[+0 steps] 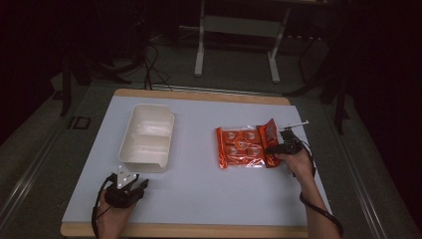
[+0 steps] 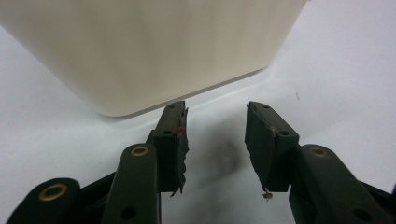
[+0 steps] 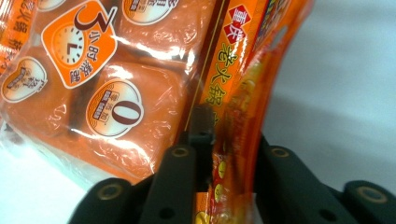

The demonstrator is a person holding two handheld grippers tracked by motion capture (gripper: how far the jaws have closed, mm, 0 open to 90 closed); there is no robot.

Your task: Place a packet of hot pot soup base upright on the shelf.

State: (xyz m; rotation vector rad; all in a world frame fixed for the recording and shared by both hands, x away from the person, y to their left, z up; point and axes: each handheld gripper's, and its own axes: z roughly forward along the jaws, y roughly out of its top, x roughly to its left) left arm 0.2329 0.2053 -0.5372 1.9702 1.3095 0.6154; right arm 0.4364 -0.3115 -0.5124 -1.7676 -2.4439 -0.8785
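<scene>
On table top, white w/ wood edge, items as follows.

Item 1: cream-white rectangular plastic tray w/ two compartments, left-centre of table. One divider across the middle; both compartments bare inside as far as high view shows. Its rounded outer wall fills upper part of left gripper view, just ahead of the jaw tips, not touching.

Item 2: orange clear-film multipack of small wrapped blocks, right-centre, lying flat, well apart from tray. Contents: several orange individually wrapped pieces w/ round white labels, packed side by side; exact count can't tell. Printed flap along right edge stands lifted off the table.

Item 3: left gripper, near-left corner, close to tray's near end. Jaws spread, nothing between them; pads worn and ragged at edges.

Item 4: right gripper, at right edge of multipack. Jaws pressed together on the printed flap, pinching the film between both pads; rest of pack lies to one side of jaws.
</scene>
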